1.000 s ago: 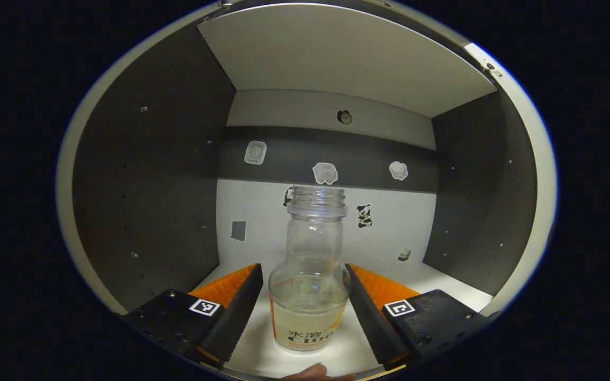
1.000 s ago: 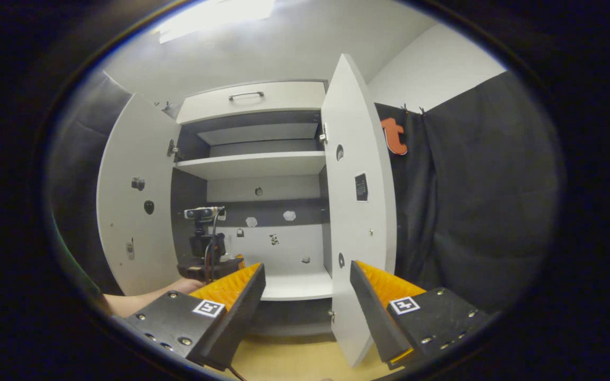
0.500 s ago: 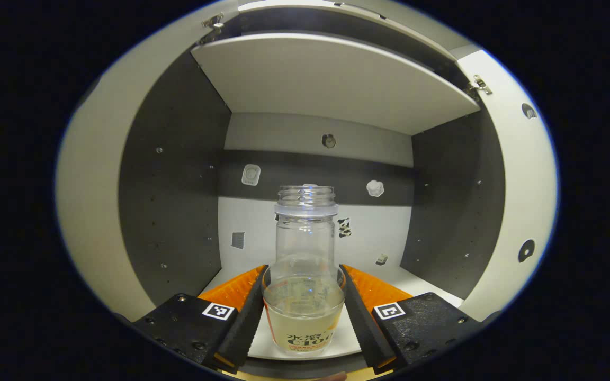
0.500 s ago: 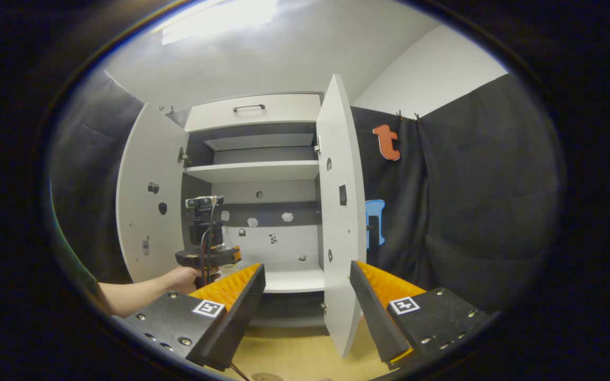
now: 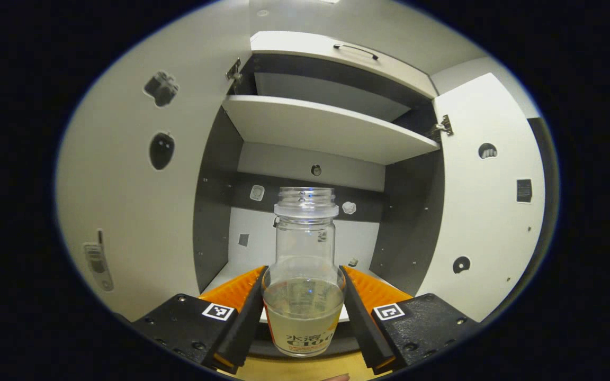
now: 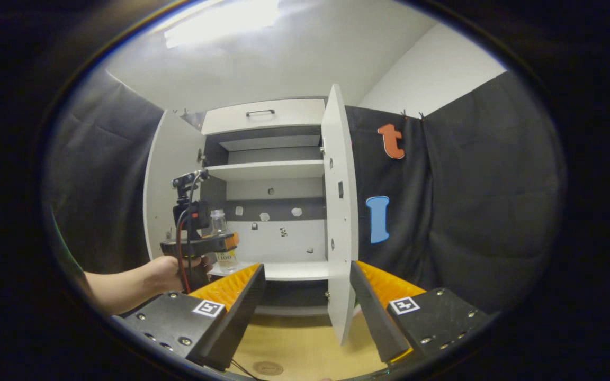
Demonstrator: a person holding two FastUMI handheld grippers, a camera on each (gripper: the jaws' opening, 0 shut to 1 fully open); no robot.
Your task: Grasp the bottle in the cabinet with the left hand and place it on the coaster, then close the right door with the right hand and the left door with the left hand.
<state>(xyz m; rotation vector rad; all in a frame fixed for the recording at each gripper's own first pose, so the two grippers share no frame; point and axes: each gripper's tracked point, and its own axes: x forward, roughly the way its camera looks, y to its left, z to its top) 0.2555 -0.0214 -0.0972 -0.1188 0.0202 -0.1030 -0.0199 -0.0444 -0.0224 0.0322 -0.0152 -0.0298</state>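
A clear, capless bottle [image 5: 304, 296] with pale liquid in its base and a printed label is clamped upright between both fingers of my left gripper [image 5: 302, 271]. It hangs just in front of the open cabinet's lower shelf [image 5: 231, 272]. In the right gripper view a hand holds that left gripper [image 6: 199, 246] with the bottle [image 6: 221, 233] at the cabinet's left front. My right gripper [image 6: 306, 267] stands open and apart, facing the edge of the right door [image 6: 339, 211]. The left door [image 6: 170, 180] is swung open. A round coaster [image 6: 268, 368] lies on the wooden table below.
The white cabinet has a middle shelf [image 6: 268, 170] and a top drawer with a handle [image 6: 260, 112]. Stickers dot the back wall [image 5: 305, 180] and both doors. Black cloth [image 6: 464, 201] hangs to the right of the cabinet. The wooden tabletop [image 6: 305, 349] runs under the cabinet front.
The left gripper's fingers closed onto the bottle, then drew it back out of the cabinet. The right gripper backed away and tilted down a little; the coaster came into its view.
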